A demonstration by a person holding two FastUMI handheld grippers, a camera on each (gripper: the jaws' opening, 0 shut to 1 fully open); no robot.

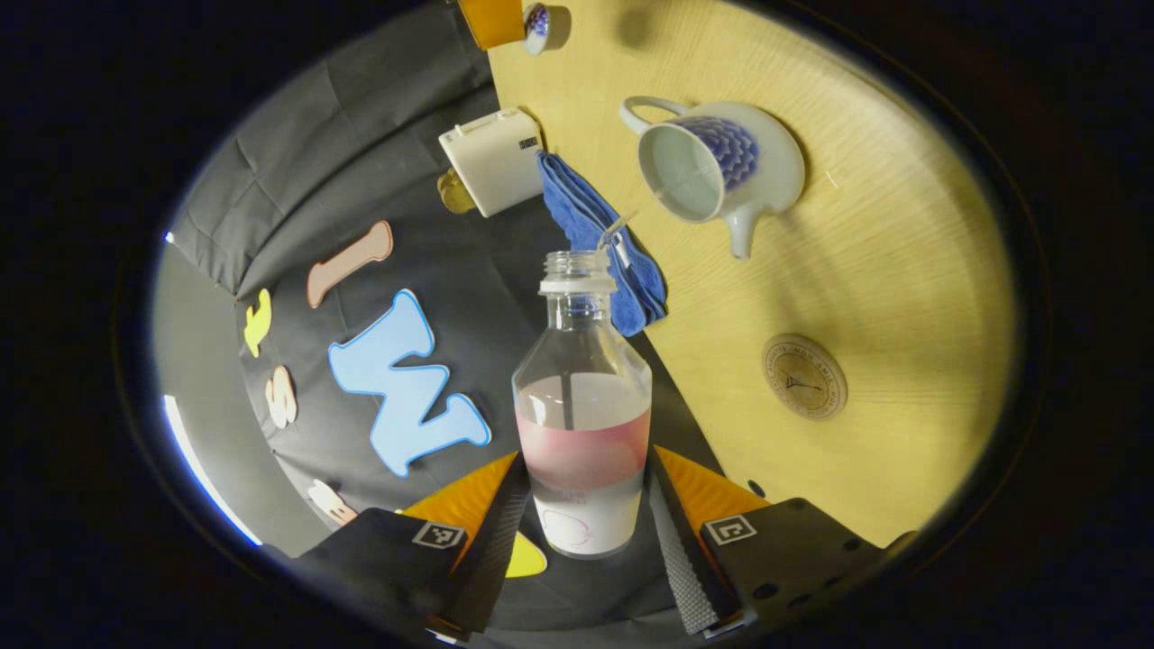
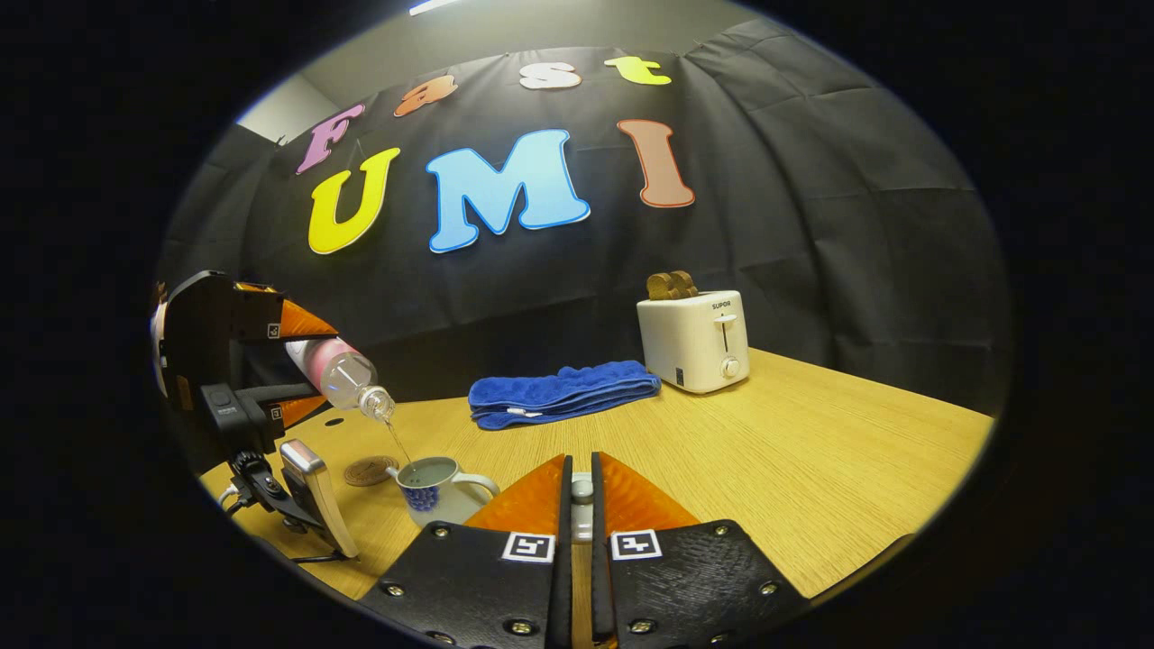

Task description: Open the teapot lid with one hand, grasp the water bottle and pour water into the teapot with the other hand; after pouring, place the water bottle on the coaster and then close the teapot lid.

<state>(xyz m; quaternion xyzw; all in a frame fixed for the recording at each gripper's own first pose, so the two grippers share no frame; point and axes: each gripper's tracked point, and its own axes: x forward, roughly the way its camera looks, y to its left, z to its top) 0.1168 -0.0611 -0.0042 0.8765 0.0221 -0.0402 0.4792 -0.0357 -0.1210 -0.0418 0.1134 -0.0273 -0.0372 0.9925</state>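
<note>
My left gripper is shut on the clear water bottle, which has a pink band and no cap. In the right gripper view the left gripper holds this bottle tilted mouth-down, and a thin stream of water falls into the open white-and-blue teapot. The teapot stands on the wooden table with water inside. A round coaster lies bare beside it, also seen as the coaster behind the pot. My right gripper is shut on the small white teapot lid, held off the pot.
A folded blue towel and a white toaster with bread sit at the back of the table. A small cup stands near the far edge. A phone-like device hangs under the left gripper.
</note>
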